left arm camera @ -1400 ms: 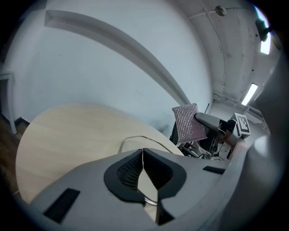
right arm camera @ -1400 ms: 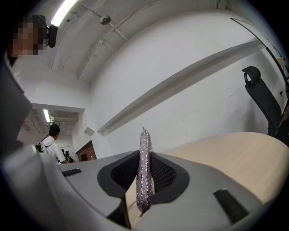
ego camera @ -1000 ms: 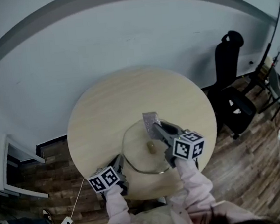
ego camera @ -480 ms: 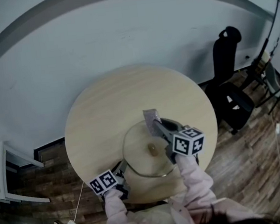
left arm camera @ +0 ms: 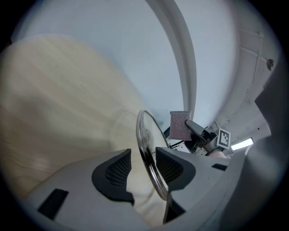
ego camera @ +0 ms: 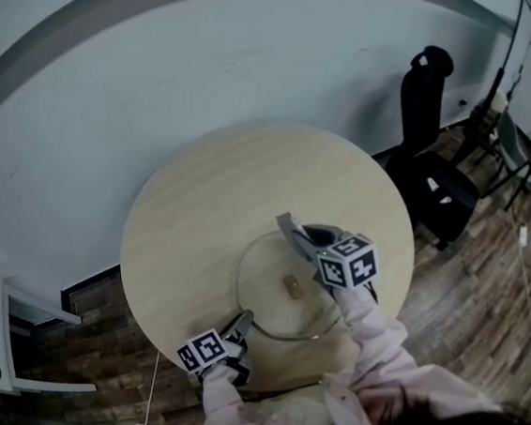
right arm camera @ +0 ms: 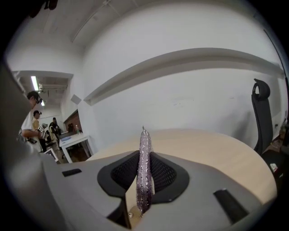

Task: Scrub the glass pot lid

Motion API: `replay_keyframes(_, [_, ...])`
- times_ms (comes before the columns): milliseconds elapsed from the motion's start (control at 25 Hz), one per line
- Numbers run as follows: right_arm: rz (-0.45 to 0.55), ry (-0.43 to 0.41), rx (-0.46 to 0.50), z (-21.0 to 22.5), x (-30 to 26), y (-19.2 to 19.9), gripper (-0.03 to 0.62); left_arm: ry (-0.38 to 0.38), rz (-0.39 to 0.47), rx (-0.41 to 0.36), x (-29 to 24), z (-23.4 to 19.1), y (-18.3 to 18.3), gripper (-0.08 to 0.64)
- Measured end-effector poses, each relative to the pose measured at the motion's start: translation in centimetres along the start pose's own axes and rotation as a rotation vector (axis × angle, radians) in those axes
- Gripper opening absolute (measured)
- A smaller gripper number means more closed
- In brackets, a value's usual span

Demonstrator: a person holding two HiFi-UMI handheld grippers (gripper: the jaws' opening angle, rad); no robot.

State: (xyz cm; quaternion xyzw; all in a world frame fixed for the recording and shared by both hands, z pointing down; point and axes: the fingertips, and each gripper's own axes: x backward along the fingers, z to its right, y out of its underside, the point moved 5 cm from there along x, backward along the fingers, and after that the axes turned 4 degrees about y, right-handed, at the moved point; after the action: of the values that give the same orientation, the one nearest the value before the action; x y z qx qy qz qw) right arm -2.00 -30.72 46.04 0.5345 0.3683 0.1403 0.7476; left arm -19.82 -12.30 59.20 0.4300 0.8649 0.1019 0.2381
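Glass pot lid (ego camera: 267, 301): on round table (ego camera: 198, 195), near its front edge. Left gripper (left arm camera: 143, 168): jaws apart, just opened; lid rim between the pads, possibly touching the right one. Right gripper (right arm camera: 143, 176): clamped on purple scouring pad (right arm camera: 144, 149), over the lid's far right rim.

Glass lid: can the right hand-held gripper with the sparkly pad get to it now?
Probably yes. The right hand-held gripper, shut on the scrub pad, appears to hang just above the far rim of the glass lid, and nothing on the table lies between them.
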Motion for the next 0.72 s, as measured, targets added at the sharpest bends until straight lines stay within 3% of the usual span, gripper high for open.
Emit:
replay_keyframes(280, [-0.097, 0.022, 0.157, -0.1, -2.2, 0.4, 0.071, 0.053, -0.021, 0.049, -0.4, -0.3, 0.1, 0.186])
replay_keyframes(720, [-0.185, 0.043, 0.314, -0.9, -5.0, 1.3, 0.072, 0.196, -0.089, 0.121, -1.2, 0.5, 0.2, 0.175])
